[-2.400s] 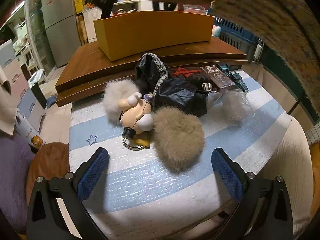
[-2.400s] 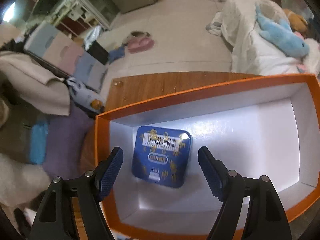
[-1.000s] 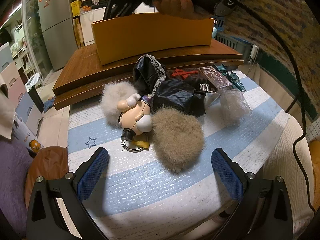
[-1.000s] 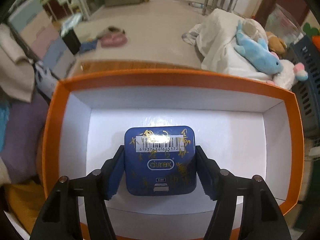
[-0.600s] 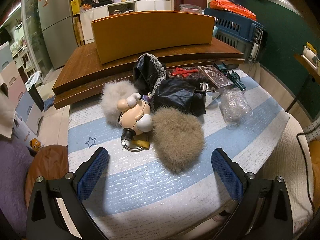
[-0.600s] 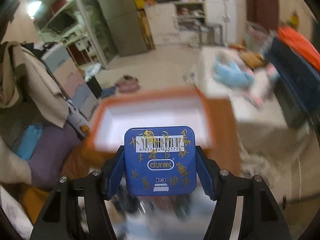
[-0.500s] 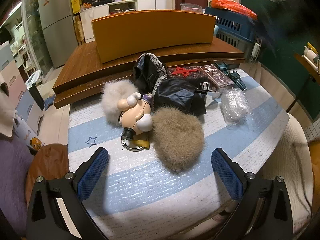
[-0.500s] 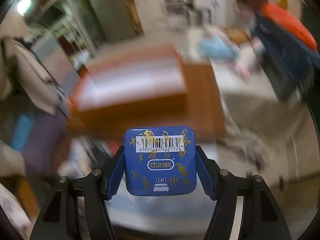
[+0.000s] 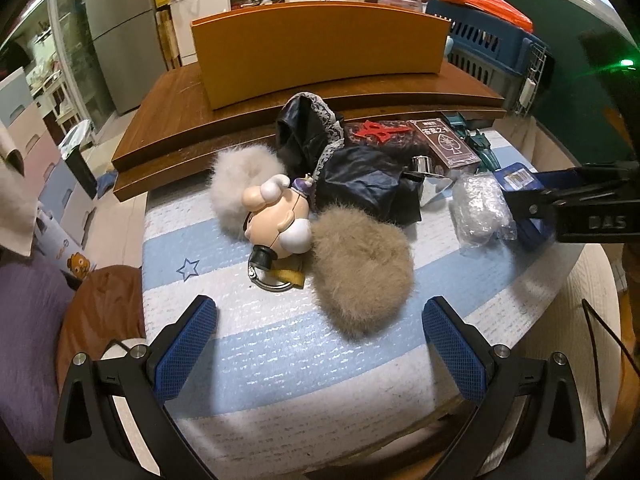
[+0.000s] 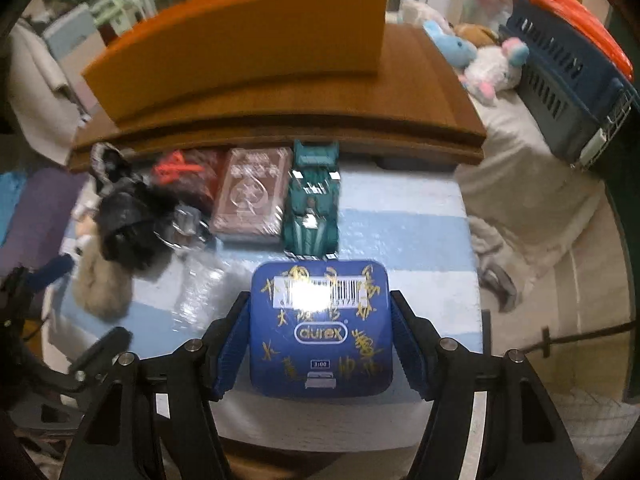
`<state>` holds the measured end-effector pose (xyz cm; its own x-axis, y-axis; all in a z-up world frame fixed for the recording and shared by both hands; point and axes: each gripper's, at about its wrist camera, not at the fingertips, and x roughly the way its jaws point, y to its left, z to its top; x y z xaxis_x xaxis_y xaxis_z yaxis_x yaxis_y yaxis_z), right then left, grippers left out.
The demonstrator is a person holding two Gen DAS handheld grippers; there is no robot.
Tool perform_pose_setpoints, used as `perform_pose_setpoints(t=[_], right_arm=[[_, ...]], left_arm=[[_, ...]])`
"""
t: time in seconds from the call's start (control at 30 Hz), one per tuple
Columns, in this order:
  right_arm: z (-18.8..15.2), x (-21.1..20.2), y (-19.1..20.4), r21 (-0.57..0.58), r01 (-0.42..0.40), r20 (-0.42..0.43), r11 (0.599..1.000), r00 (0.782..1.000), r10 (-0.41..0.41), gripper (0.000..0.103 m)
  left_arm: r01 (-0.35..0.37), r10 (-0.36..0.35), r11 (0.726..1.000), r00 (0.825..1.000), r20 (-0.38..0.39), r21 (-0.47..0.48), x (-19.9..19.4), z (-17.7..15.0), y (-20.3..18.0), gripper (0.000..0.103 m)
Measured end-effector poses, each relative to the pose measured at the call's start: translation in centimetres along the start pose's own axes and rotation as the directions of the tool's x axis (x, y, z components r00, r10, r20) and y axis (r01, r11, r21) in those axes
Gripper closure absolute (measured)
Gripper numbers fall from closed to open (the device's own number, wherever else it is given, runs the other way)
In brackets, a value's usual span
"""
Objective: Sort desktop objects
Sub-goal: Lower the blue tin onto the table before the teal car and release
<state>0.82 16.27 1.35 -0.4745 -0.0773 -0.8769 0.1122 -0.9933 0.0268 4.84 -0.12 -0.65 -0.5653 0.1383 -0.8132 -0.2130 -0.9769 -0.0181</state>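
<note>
At centre frame: right tongs grip blue tin.
Left tongs: open, empty.
Left to sort: probably whole desk pile.

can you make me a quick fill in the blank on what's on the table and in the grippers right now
1. The right gripper is shut on a ____ tin.
2. Just beyond the tin, a teal toy ____ lies beside the card box.
3. The left gripper holds ____.
4. The big box on the wooden board is ____ in colour.

Missing words: blue; car; nothing; orange
</note>
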Motion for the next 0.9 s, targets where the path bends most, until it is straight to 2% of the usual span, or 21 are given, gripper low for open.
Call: perform_pose_setpoints(t=[0.03,0.1,0.17,0.3,0.43,0.53,0.7,0.9], right_arm=[[-0.6,-0.9,-0.2,0.006,-0.010,0.037,1.000,0.999,0.010,0.035],[-1.6,-2.6,-0.5,0.019,-0.034,0.110,0.999,0.993,0.031,0.020],[-3.1,-3.9,-0.8,0.027,-0.046,0.167,0.999,0.985,0.041,0.018],[-6.1,-4.3,-1.2,0.037,-0.008,0.227,0.999,0.974,-0.001,0.018],[-8.5,-3.4,-0.8,0.026,0.020,0.230,0.999,0.973,-0.025,0.018],[-9.2,-2.2,-0.8,0.018,0.054,0.225,0.998,0.973,-0.056,0.017],[-9.1,-2.0,-0.8,0.025,0.067,0.260,0.997,0.963,-0.071,0.007],[-9.0,-1.9,-0.9,0.028,0.070,0.271,0.997,0.960,-0.075,0.002]], left_arm=[[-0.003,0.003,1.000,1.000,0.001,-0.004,0.0,-0.1,0.0,0.000],[-0.007,0.007,1.000,1.000,0.003,-0.011,-0.1,-0.2,0.0,0.000],[-0.013,0.013,1.000,1.000,0.006,-0.020,-0.1,-0.3,0.0,0.000],[-0.031,0.031,0.998,0.999,0.009,-0.047,-0.3,-0.6,0.0,0.000],[-0.009,0.014,0.995,0.999,0.051,-0.102,-0.9,-1.3,0.3,0.000],[-0.049,0.051,0.998,0.997,0.057,-0.051,-0.8,-1.5,-0.4,0.000],[-0.044,0.048,0.997,0.996,0.073,-0.058,-0.8,-1.7,-0.2,0.000],[-0.045,0.051,0.997,0.992,0.111,-0.056,-0.9,-2.1,-0.3,0.000]])
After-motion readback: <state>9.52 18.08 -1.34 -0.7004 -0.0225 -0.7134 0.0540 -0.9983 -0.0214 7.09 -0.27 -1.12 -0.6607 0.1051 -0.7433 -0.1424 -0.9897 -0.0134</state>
